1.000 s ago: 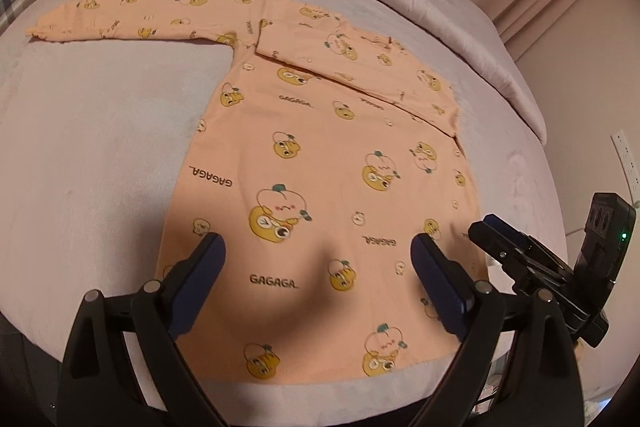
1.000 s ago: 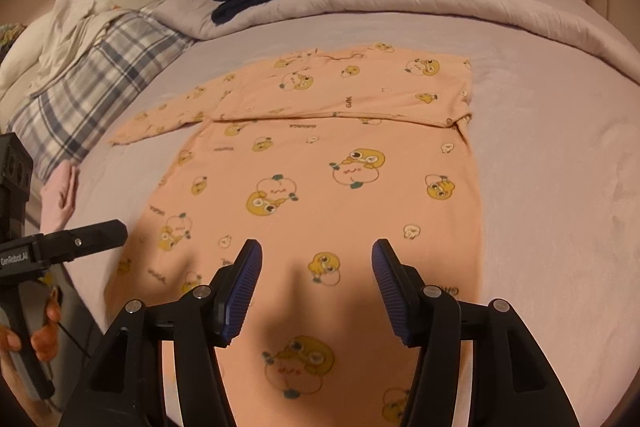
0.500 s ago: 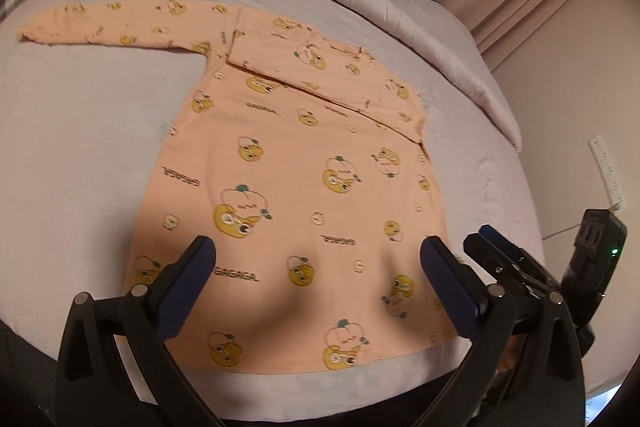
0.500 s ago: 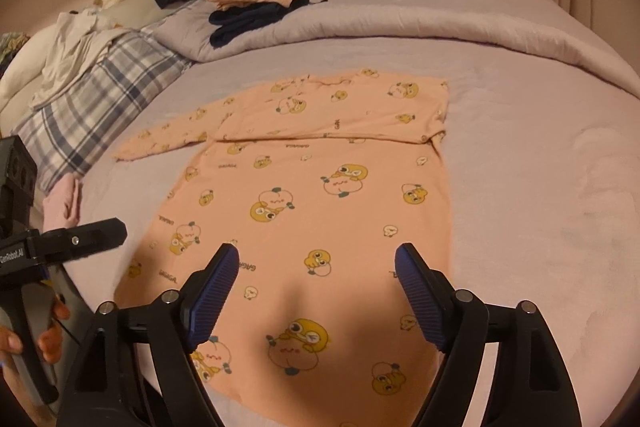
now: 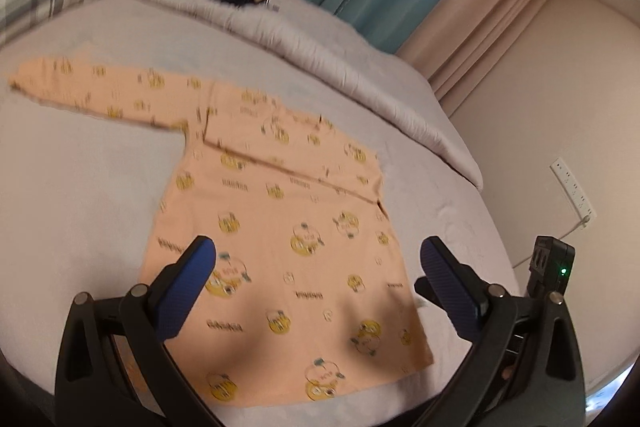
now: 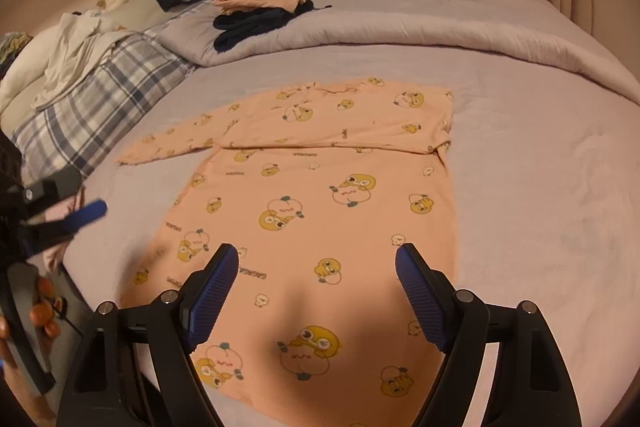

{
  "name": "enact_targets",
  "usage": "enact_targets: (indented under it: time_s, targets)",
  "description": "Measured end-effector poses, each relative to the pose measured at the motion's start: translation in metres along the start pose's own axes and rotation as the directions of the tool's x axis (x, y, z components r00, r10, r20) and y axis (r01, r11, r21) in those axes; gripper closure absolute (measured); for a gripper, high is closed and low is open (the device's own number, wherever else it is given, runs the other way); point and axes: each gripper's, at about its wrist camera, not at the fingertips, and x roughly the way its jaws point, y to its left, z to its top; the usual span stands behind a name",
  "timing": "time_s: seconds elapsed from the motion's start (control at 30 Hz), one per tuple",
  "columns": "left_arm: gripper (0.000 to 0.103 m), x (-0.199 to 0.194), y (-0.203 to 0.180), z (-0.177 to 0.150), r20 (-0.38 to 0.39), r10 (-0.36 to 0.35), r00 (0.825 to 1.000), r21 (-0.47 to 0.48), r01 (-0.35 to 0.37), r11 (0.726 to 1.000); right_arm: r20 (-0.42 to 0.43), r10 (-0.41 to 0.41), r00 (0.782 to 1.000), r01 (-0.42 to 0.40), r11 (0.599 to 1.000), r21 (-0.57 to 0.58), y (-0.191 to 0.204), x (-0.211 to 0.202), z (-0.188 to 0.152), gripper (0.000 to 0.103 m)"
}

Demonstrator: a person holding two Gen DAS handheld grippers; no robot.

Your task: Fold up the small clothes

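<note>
A small peach long-sleeved shirt (image 5: 288, 227) with yellow cartoon prints lies flat on the bed; it also shows in the right wrist view (image 6: 320, 195). Its right sleeve is folded across the chest, and its left sleeve (image 5: 100, 95) lies stretched out to the side. My left gripper (image 5: 316, 267) is open and empty above the hem. My right gripper (image 6: 316, 267) is open and empty above the hem too. The right gripper also shows at the lower right of the left wrist view (image 5: 548, 267).
A rolled grey duvet (image 6: 400, 23) lies across the far side of the bed, with a pile of dark and peach clothes (image 6: 260, 11) on it. A plaid pillow (image 6: 96, 91) and white clothes (image 6: 72, 51) are at the left. A wall socket strip (image 5: 572, 187) is at the right.
Both grippers have pulled back and up from the shirt, so more of the bed shows. The right gripper's jaws have opened wider. The shirt has not moved.
</note>
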Motion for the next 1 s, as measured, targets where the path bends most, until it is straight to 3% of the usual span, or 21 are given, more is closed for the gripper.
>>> enact_targets:
  time_s: [0.13, 0.27, 0.33, 0.47, 0.67, 1.0]
  targets:
    - [0.001, -0.004, -0.002, 0.001, 0.050, -0.052, 0.997, 0.067, 0.048, 0.997, 0.002, -0.006, 1.000, 0.006, 1.000, -0.012, 0.003, 0.001, 0.002, 0.022]
    - [0.001, 0.003, 0.003, 0.000, 0.011, -0.046, 0.999, 0.090, 0.044, 0.995, -0.009, -0.012, 1.000, 0.012, 1.000, -0.019, 0.004, 0.005, 0.004, 0.022]
    - [0.001, 0.007, 0.009, 0.000, -0.016, -0.047, 0.999, 0.078, 0.048, 0.996, -0.017, -0.017, 1.000, 0.016, 1.000, -0.020, 0.006, 0.008, 0.005, 0.022]
    - [0.001, 0.014, 0.037, 0.001, -0.057, -0.115, 0.992, -0.060, 0.111, 0.992, -0.033, -0.021, 0.999, 0.020, 0.999, -0.027, 0.010, 0.014, 0.007, 0.022]
    - [0.001, 0.008, 0.061, 0.005, -0.032, 0.005, 0.999, -0.075, -0.008, 0.997, -0.065, -0.022, 0.998, 0.019, 0.999, -0.045, 0.021, 0.028, 0.012, 0.022]
    - [0.001, -0.002, 0.103, 0.006, -0.008, 0.047, 0.999, -0.156, -0.048, 0.987, -0.086, -0.002, 0.996, -0.003, 0.998, -0.064, 0.043, 0.050, 0.023, 0.022]
